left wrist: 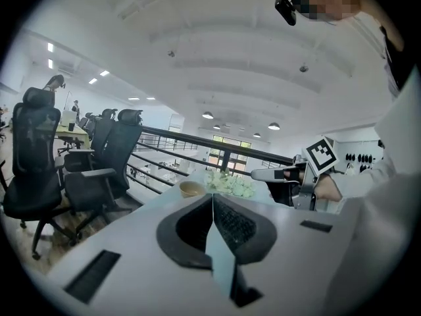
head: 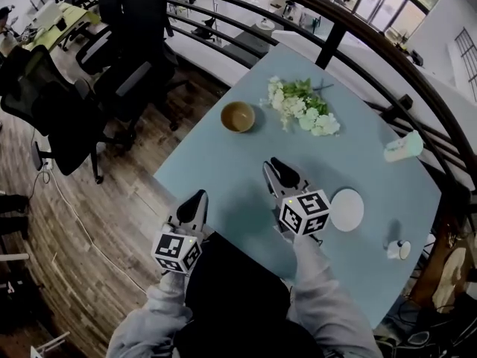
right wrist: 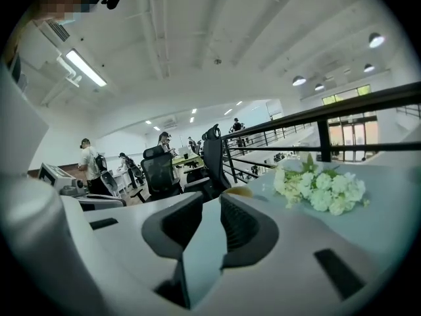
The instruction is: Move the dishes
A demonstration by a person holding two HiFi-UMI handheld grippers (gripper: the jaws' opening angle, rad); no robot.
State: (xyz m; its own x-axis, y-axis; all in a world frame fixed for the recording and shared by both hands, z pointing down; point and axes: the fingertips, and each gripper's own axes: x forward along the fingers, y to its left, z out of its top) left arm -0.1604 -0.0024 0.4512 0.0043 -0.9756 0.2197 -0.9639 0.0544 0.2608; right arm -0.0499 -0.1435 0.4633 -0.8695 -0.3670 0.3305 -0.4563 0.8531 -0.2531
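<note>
A brown bowl [head: 238,116] stands on the light blue table [head: 223,177] toward its far left corner; it also shows in the left gripper view as the bowl [left wrist: 192,189]. A small white plate [head: 346,209] lies on the right, just beside my right gripper's marker cube. My right gripper [head: 274,162] is over the table's middle, jaws shut and empty, pointing toward the bowl. My left gripper [head: 200,195] hovers at the table's near left edge, also shut and empty. In the right gripper view the bowl [right wrist: 237,191] peeks out behind the jaws.
A bunch of white flowers [head: 302,107] lies beyond the bowl. A crumpled pale object [head: 403,147] and a small white cup [head: 397,250] sit by the right edge. A black railing [head: 335,36] borders the far side. Office chairs [head: 119,73] stand at left.
</note>
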